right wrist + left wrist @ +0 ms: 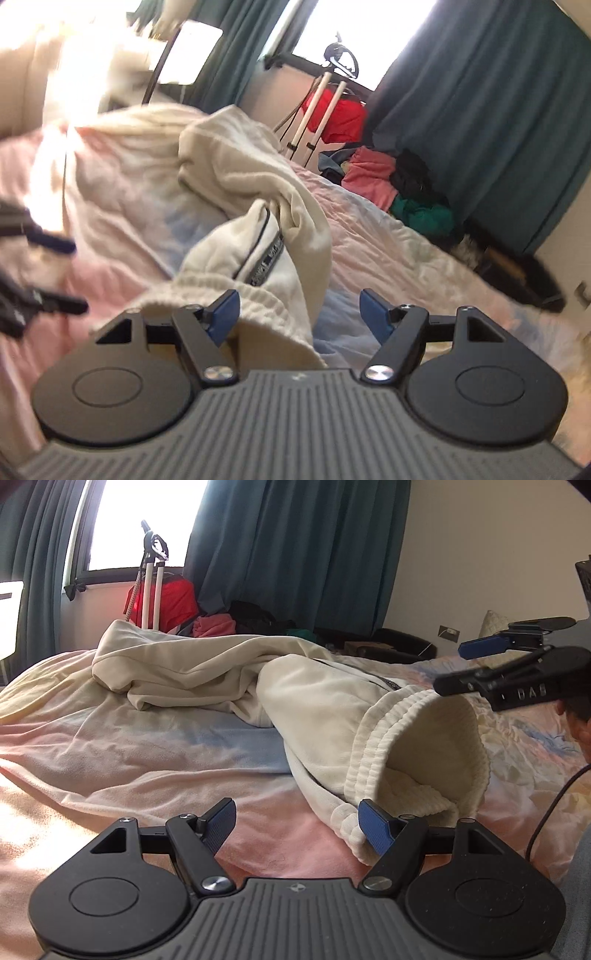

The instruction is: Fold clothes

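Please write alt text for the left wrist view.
A crumpled cream garment lies on a pastel bedspread, ribbed waistband gaping toward the open left hand-held gripper. The right hand-held gripper, also open, hovers at right, before teal curtains.

The right wrist view is smeared with motion blur — the left gripper at its left edge is only dark streaks, its jaws unreadable — and the cream sweatpants' waistband dips out of sight behind the gripper body.
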Demonstrator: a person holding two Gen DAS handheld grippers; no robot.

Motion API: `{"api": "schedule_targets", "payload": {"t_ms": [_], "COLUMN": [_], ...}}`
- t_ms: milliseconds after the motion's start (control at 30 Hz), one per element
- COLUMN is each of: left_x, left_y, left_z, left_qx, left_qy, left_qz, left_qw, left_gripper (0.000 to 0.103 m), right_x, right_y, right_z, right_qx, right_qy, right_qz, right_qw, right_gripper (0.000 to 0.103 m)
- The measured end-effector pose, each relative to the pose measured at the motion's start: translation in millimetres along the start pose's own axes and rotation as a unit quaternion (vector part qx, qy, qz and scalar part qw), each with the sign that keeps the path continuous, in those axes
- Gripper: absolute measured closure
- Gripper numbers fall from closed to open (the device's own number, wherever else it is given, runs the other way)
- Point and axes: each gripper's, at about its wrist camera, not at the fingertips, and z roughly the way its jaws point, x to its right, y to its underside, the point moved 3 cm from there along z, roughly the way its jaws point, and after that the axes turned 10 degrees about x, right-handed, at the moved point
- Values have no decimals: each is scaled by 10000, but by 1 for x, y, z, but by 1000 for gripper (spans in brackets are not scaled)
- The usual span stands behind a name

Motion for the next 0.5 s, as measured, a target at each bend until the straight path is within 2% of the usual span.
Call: {"api": "schedule_targets", "payload": {"t_ms": [100, 267, 333, 367, 400, 500], "left_x": [-8, -17, -18, -16, -14, -5], "left_y": [-1, -2, -1, -1, -1, -3], "left_z": [3, 8, 6, 4, 3, -1], "left_qx": [-3, -1, -17, -5, 20, 134], "left_qy": [-11, -77, -47, -27, 5, 211], "left_qz": [-199, -366, -416, -392, -358, -236], "left_qw": [9998, 9993, 9991, 9992, 9994, 9994], "left_gripper": [28, 27, 27, 27, 26, 23], "right_x": [-10, -22, -27, -29, -30, -1], "right_y": [4, -1, -2, -3, -5, -10], "right_z": [4, 35, 47, 53, 58, 46], "right_qx": [-160, -330, -397, -431, -445, 53], "right_qy": [-531, -329, -247, -207, -158, 27], "right_qz": [-440, -99, 37, 106, 222, 1535], "right_qw": [9975, 9989, 9989, 9988, 9986, 9881], "right_gripper": [30, 30, 48, 62, 69, 83]}}
